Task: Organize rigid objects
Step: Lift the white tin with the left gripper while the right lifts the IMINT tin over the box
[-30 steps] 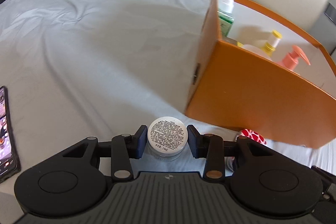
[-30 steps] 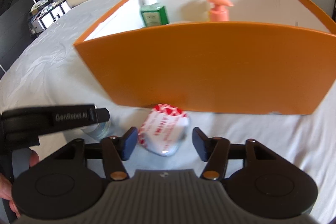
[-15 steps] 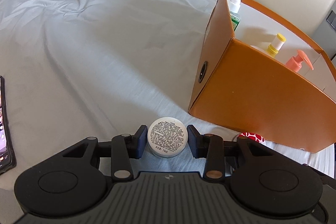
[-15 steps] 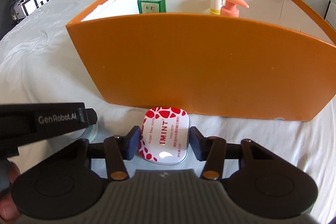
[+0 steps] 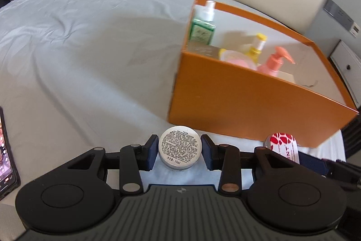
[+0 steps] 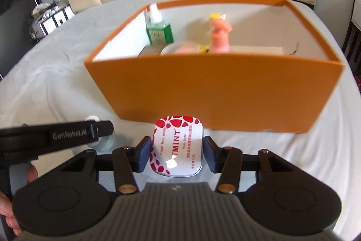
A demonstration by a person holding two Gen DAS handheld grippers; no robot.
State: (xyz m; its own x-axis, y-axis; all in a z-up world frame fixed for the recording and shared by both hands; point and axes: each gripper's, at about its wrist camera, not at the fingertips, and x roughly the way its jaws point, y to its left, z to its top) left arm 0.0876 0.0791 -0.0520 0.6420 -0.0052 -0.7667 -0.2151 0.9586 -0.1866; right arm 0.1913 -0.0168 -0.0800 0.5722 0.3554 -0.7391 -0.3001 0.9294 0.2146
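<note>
My left hand-held gripper (image 5: 179, 152) clamps a round jar (image 5: 179, 147). My right hand-held gripper (image 6: 176, 154) clamps a mint tin (image 6: 176, 146) before the orange box (image 6: 216, 94).

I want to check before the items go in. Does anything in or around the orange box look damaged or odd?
One thing stands out: the box has a small torn, ragged notch in its inner white wall near the right rear corner. The bottles inside stand upright. The jar and the mint tin look intact in the grippers.

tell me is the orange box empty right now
No, the orange box already holds a green bottle and a pink pump bottle, plainly visible in the right wrist view.
</note>
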